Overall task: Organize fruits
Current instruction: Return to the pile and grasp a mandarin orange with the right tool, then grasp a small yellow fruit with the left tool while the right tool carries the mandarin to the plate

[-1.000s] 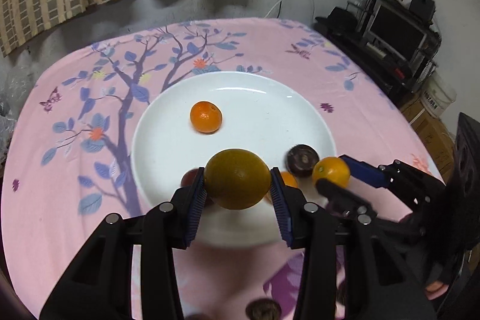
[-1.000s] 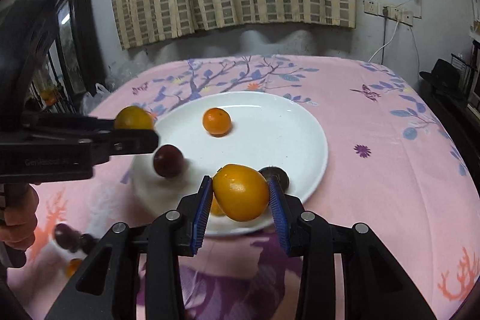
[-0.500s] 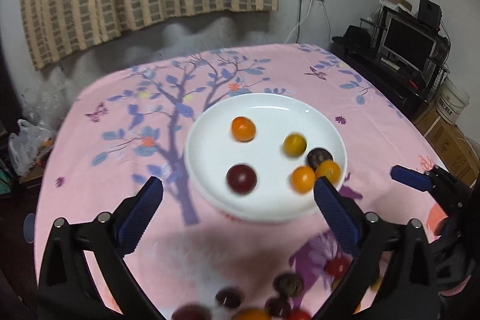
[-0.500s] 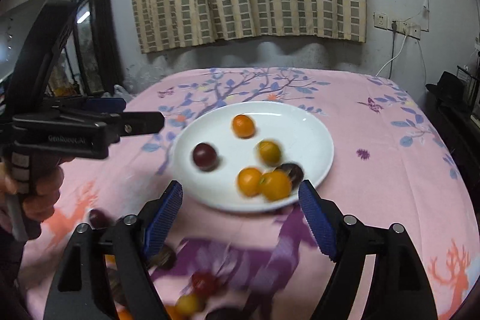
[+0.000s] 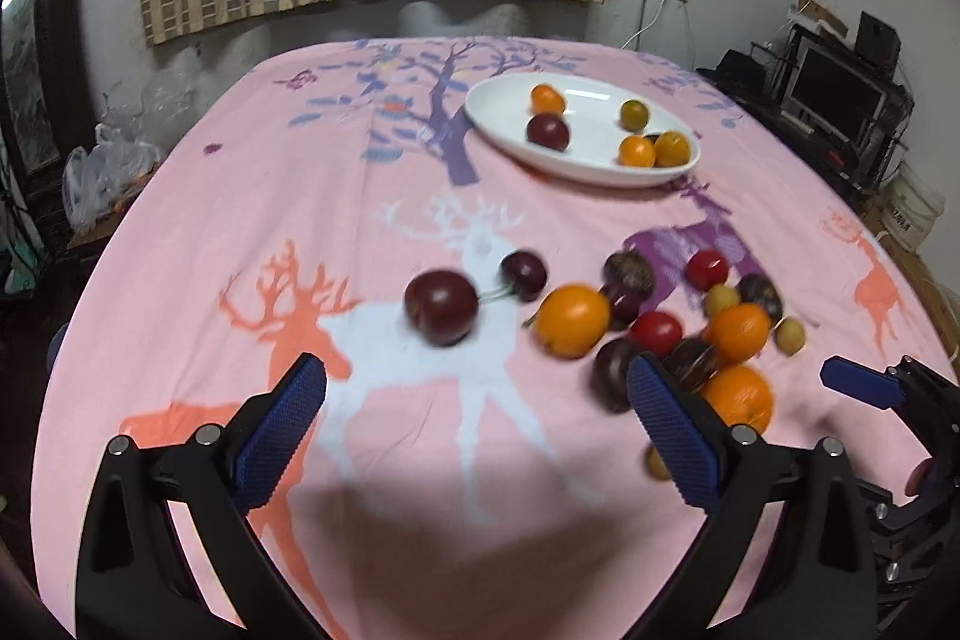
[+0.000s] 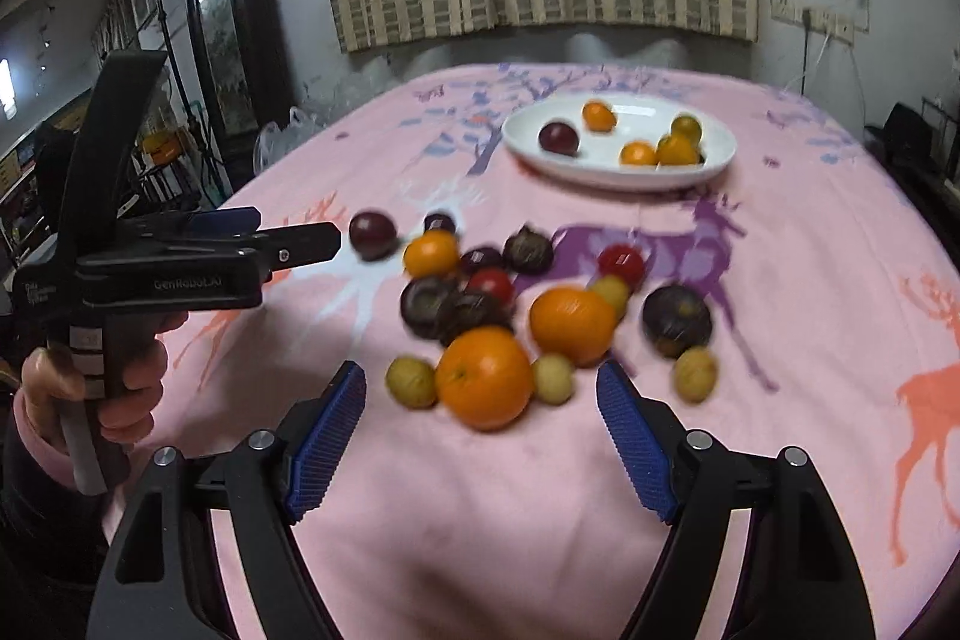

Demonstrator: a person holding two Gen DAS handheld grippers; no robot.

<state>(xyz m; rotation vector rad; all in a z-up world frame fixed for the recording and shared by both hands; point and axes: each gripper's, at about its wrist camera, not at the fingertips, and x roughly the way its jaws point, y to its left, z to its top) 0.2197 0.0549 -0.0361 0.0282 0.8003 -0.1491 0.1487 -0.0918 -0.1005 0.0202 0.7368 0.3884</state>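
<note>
On the table (image 5: 180, 232), under a pink cloth printed with trees and deer, the white plate (image 5: 504, 100) serves as landmark; it sits toward the far side. Within the plate lie six fruits: a dark red plum (image 5: 547, 131), an orange one behind it, a yellow-green one to the right, and two orange ones against a dark one at the near right rim. Nearer than the plate, well apart from it, a loose pile of fruits (image 6: 510, 316) lies on the cloth: oranges, dark plums, red cherry tomatoes and small yellow fruits, many touching. Largest of these, one orange (image 6: 483, 377) sits at the pile's near edge. Left of the pile, a dark plum (image 5: 441, 306) and a cherry (image 5: 523, 275) lie apart.

Left hand-held gripper (image 5: 477, 436): jaws at full spread, just opened, nothing between them. Right hand-held gripper (image 6: 480, 436): jaws wide apart, just narrowed slightly, empty; the large orange lies just beyond the tips. A hand (image 6: 90, 388) in a pink sleeve grips the left handle.
</note>
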